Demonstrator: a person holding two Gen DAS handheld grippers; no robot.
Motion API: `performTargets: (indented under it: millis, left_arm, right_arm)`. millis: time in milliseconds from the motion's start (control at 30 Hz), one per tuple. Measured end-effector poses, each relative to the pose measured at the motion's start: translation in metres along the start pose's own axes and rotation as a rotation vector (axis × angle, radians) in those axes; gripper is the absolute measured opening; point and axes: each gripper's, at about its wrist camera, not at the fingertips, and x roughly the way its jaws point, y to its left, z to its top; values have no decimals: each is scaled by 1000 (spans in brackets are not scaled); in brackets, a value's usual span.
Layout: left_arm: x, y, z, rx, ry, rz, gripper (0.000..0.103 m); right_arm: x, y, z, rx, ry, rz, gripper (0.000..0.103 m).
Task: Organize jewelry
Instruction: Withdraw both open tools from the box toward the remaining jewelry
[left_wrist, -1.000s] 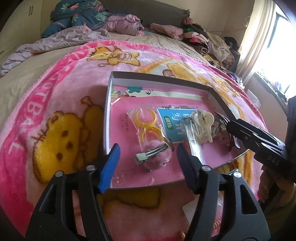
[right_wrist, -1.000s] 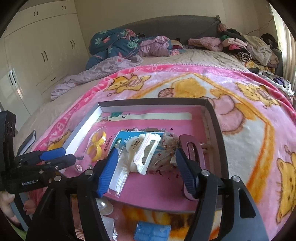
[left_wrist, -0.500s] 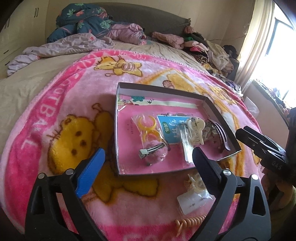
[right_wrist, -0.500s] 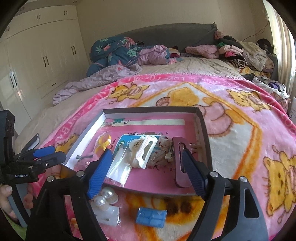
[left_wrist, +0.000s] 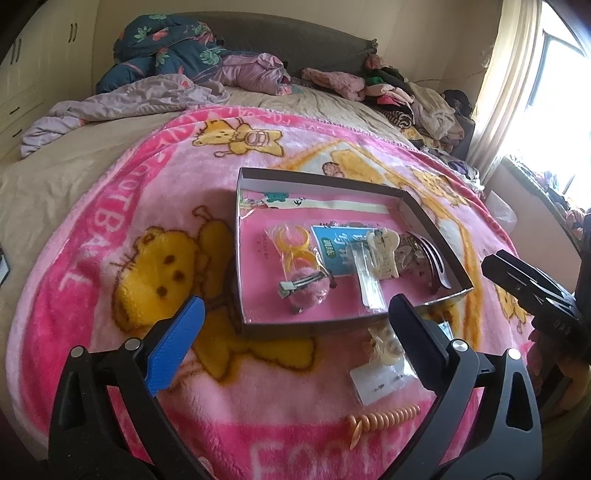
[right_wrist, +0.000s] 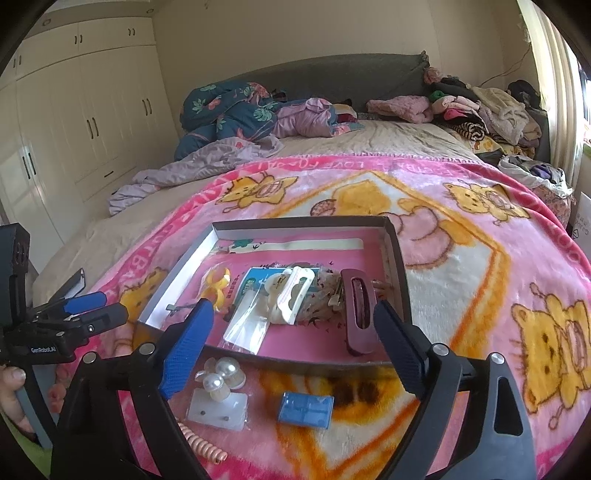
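1. Jewelry and hair accessories are sorted into a shallow box (left_wrist: 436, 218), seen at centre frame in both views, resting on a pink blanket (left_wrist: 110, 236).
2. Already placed in the box: yellow rings in a bag (left_wrist: 291, 243), a pink pom-pom clip (left_wrist: 306, 291), a blue card (left_wrist: 332, 251), a cream claw clip (left_wrist: 384, 251) and a dark maroon hair clip (right_wrist: 360, 314).
3. Still outside, on the blanket below the box's near wall: pearl earrings on a card (right_wrist: 221, 376), a small blue case (right_wrist: 306, 409) and an orange spiral hair tie (left_wrist: 384, 415).
4. The left gripper (left_wrist: 295, 347) has just been opened wide; nothing is between its jaws.
5. The right gripper (right_wrist: 291, 350) has likewise just been opened; nothing is gripped.
6. The task is judged more than half done; three items remain to be transferred.
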Motion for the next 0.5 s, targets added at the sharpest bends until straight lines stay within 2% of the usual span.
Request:
performTargets:
  millis: [500]
  left_arm:
    - [-20,-5,-14,16,-2,1,91]
  right_arm:
    - [-22,6,-19,-12,14,7,88]
